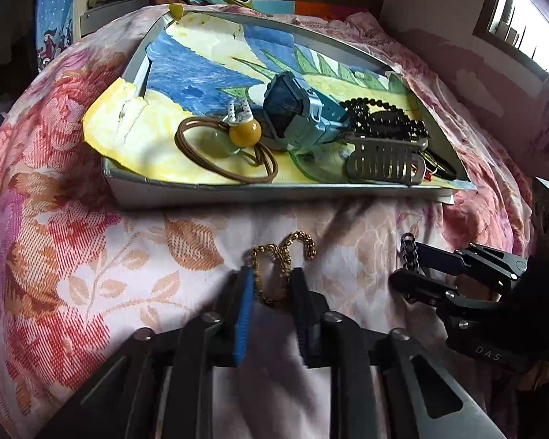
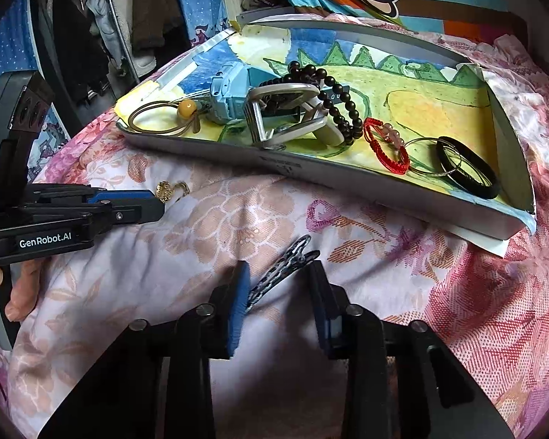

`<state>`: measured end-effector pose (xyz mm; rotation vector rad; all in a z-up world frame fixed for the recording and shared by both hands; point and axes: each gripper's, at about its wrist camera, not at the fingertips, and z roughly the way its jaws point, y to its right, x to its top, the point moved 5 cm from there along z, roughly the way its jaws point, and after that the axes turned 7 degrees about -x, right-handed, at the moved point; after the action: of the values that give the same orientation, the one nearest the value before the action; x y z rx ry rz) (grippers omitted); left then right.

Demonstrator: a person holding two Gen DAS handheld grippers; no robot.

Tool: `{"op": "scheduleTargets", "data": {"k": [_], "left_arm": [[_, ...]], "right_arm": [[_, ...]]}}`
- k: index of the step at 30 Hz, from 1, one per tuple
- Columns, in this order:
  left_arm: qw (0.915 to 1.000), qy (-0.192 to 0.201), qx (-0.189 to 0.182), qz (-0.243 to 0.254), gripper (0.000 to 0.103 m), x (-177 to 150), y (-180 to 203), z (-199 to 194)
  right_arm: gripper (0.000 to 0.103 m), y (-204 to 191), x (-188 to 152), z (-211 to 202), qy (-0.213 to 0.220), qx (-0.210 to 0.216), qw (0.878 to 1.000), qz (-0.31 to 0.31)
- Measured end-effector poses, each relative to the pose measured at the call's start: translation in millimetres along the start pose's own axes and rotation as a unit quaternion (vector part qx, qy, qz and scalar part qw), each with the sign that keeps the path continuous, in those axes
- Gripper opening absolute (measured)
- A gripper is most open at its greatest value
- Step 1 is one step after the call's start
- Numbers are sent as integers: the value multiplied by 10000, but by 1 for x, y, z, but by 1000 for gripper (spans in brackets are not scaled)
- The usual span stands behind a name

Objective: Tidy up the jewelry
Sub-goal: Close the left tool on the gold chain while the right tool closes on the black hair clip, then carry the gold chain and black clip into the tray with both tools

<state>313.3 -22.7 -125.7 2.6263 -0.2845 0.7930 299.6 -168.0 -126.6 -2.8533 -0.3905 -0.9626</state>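
A gold chain (image 1: 274, 274) lies bunched on the floral bedspread, just in front of the tray. My left gripper (image 1: 272, 278) is shut on it, and the chain fills the gap between the blue pads; from the right wrist view the same gripper (image 2: 161, 203) shows side-on with the gold chain (image 2: 166, 190) poking past its tips. A black-and-white chain (image 2: 285, 267) runs slantwise between the fingers of my right gripper (image 2: 279, 274). It touches the left pad only, and the jaws stand apart. In the left wrist view, this right gripper (image 1: 402, 263) sits at the right.
A shallow grey tray (image 1: 238, 186) lined with a painted sheet holds a brown hair tie with a yellow bead (image 1: 245, 132), a blue watch (image 1: 296, 109), black beads (image 1: 384, 117), a grey hair claw (image 1: 384, 162), a red bracelet (image 2: 386, 146) and a black band (image 2: 468, 168). A striped pillow lies behind.
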Motion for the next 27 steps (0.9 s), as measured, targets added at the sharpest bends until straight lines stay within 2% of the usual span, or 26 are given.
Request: {"op": "scheduleTargets", "data": {"k": [8, 17, 27], "left_arm": [[9999, 121, 29, -110, 13, -5, 2, -7], [9990, 361, 248, 23, 12, -10, 11, -21], [9967, 799, 90, 87, 12, -4, 26, -45]], "right_arm": [[6, 2, 0, -3, 113, 119, 9999, 51], [4, 1, 2, -12, 374, 244, 9990, 74], [4, 4, 7, -26, 777, 298, 9964, 178]]}}
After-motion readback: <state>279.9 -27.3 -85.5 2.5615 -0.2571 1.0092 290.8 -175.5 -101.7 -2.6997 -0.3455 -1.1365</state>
